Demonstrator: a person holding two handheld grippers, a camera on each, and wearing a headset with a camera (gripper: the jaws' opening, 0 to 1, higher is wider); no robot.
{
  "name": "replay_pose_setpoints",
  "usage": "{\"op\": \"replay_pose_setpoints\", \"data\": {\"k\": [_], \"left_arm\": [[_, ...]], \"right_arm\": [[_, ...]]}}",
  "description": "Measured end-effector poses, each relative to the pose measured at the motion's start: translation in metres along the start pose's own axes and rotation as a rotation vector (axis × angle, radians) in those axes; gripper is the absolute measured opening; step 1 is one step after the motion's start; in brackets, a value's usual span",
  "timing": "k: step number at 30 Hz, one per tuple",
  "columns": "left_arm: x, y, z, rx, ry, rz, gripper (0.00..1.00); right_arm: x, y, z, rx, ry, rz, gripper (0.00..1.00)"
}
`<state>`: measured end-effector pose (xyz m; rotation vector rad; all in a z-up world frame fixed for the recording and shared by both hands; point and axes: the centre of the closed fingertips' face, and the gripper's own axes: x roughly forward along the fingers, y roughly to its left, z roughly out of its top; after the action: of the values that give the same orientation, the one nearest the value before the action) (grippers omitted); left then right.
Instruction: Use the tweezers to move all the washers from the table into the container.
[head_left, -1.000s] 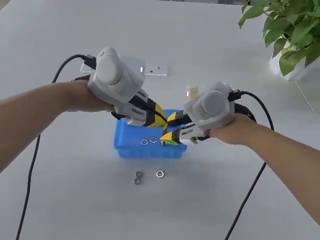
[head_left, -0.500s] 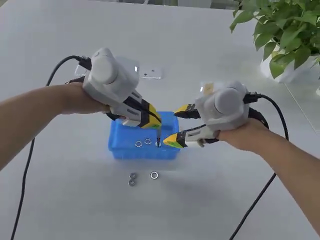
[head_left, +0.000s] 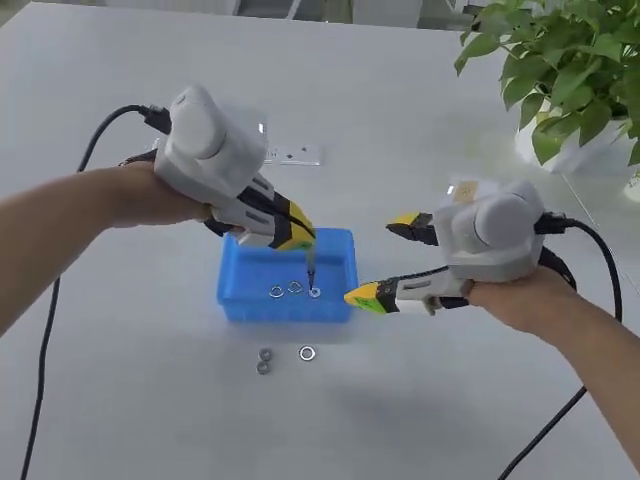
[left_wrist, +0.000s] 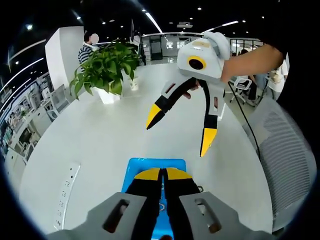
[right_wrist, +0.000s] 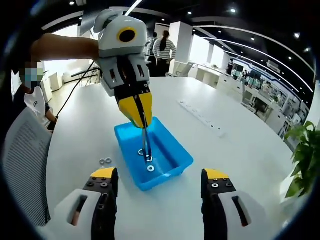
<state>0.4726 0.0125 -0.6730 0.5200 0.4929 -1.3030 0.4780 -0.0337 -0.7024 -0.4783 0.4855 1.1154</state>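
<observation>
**Tweezers down in the container, three washers left on the bench**

The left tongs (head_left: 297, 238) were clamped on the tweezers (head_left: 310, 268). The tweezers hung nearly upright, with their long axis pointing down into the blue container (head_left: 235, 300). Their tips met the floor of the container at the rightmost of three washers lying in a row there. Whether the tips gripped that washer or had let it go could not be told.

Three more washers (head_left: 307, 352) lay on the bench (head_left: 120, 400) just outside the container's near wall, at about 6 o'clock from the tweezer tips in the head view. Two of them touched each other, and the third lay apart at their 3 o'clock. The left tongs were the nearer pair and held the tool. The likely move was therefore a lift over the near wall and down toward the person, and only that wall lay between.

The right tongs (head_left: 375, 260) hovered at the container's 3 o'clock with jaws spread wide and nothing in them, clear of that path. A plant (head_left: 560, 70) stood well off at 1 o'clock and a socket strip (head_left: 290, 154) at 12.
</observation>
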Motion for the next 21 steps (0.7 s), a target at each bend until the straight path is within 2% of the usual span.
{"op": "replay_pose_setpoints", "data": {"k": [12, 21], "left_arm": [[-0.012, -0.005, 0.009, 0.003, 0.007, 0.012, 0.05], [-0.022, -0.012, 0.016, 0.009, 0.007, 0.018, 0.05]], "right_arm": [[-0.019, 0.012, -0.003, 0.032, -0.016, -0.034, 0.74], [-0.025, 0.021, -0.011, 0.042, -0.015, -0.032, 0.74]]}}
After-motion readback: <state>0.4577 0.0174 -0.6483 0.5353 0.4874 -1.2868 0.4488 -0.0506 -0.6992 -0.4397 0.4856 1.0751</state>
